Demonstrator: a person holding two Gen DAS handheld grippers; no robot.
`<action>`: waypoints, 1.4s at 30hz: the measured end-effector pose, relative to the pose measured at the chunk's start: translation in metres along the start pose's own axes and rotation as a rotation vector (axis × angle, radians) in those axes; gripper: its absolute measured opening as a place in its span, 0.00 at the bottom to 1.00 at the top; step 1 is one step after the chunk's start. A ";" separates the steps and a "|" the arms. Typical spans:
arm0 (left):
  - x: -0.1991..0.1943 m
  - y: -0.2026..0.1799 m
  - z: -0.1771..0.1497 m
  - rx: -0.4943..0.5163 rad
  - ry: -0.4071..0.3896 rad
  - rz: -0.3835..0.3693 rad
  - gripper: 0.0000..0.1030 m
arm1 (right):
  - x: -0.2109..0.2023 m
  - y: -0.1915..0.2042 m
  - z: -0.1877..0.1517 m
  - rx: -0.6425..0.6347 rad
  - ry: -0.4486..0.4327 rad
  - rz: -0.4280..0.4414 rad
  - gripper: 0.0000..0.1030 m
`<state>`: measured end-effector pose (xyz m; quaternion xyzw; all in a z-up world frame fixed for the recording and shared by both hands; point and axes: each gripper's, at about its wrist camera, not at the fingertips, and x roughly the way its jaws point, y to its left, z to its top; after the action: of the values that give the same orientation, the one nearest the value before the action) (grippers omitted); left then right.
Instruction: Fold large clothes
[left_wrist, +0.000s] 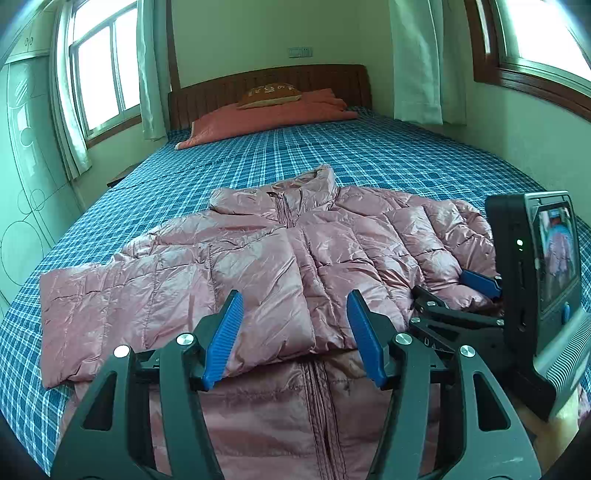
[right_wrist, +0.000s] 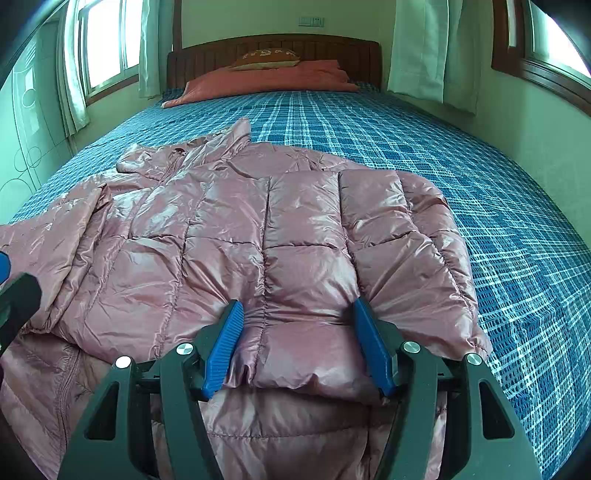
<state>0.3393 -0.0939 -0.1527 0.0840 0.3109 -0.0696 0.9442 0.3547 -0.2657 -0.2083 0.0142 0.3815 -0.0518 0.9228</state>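
Bedroom, bed (left_wrist: 369, 155) in blue plaid sheet, wooden headboard (left_wrist: 269, 83) at far end. One pink puffer jacket (left_wrist: 295, 258) lay flat mid-bed, zip up, collar toward headboard. Both sleeves already folded across chest; judged about halfway, hem-to-collar fold remaining. Left gripper (left_wrist: 293, 332) hovered over lower jacket, jaws apart, nothing between. Right gripper (right_wrist: 295, 339) jaws spread around sleeve cuff edge (right_wrist: 314, 354); whether gripped, unclear. Count: one jacket, two grippers, one pillow (left_wrist: 269, 96), one orange blanket (left_wrist: 266, 118), two windows.
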 end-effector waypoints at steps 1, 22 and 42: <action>-0.004 0.003 -0.002 -0.003 0.003 0.000 0.56 | 0.000 0.000 0.000 -0.002 0.002 -0.002 0.60; -0.050 0.184 -0.052 -0.247 0.079 0.245 0.56 | -0.010 0.135 0.029 -0.014 0.118 0.328 0.31; -0.030 0.211 -0.031 -0.239 0.086 0.252 0.58 | -0.015 -0.038 0.034 0.009 0.091 0.022 0.15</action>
<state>0.3365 0.1210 -0.1345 0.0121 0.3439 0.0903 0.9346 0.3640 -0.3048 -0.1730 0.0249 0.4226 -0.0427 0.9050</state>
